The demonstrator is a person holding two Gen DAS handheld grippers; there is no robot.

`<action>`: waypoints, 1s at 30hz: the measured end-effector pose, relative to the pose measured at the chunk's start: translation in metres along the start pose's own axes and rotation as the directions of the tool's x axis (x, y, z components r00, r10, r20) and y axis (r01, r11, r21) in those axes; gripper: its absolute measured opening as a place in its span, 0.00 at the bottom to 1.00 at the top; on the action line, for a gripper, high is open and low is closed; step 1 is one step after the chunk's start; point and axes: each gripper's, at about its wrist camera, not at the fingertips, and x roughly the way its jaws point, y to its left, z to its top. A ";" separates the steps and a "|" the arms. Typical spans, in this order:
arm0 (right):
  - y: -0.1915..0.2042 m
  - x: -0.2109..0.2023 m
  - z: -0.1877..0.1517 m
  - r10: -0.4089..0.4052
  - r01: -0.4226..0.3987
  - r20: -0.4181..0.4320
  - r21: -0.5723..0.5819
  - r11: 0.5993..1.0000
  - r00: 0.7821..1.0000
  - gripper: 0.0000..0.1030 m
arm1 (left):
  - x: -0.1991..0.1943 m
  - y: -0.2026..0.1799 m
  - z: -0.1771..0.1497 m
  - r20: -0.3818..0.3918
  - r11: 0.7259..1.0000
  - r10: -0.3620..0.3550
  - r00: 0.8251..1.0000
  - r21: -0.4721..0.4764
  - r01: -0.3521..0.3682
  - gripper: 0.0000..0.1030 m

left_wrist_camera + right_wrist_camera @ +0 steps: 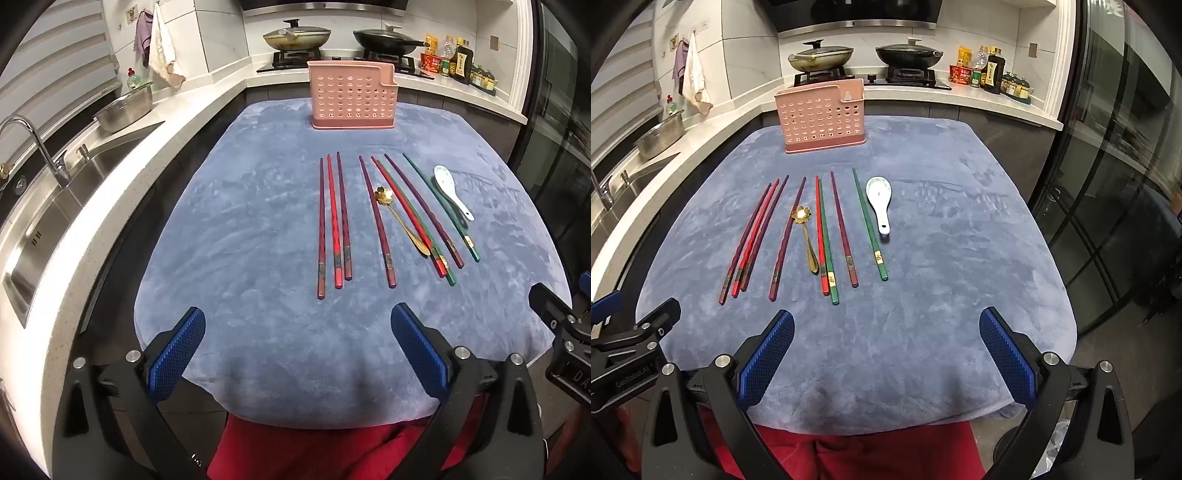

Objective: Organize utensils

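Both tools are hovering over the near edge of the blue-covered table (258,350) — the left tool (297,325) and right tool (886,325) are spread fully wide, gripping nothing. Chopsticks (823,236) and two spoons are lying mid-table before the pink holder (820,118). "GenRobot.AI" is showing on the left tool's body.

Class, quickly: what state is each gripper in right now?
Left gripper: open, holding nothing, above the blue cloth.
Right gripper: open, holding nothing.
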 end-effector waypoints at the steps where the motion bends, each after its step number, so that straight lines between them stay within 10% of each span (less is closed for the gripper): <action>1: 0.000 0.000 0.000 0.002 -0.002 -0.003 0.000 1.000 1.000 0.93 | 0.000 0.000 0.000 -0.002 1.000 0.001 1.000 0.001 -0.001 0.93; 30: 0.002 0.002 0.000 0.004 -0.004 -0.007 0.001 1.000 1.000 0.93 | 0.004 -0.002 -0.003 -0.017 1.000 -0.018 1.000 0.010 0.018 0.93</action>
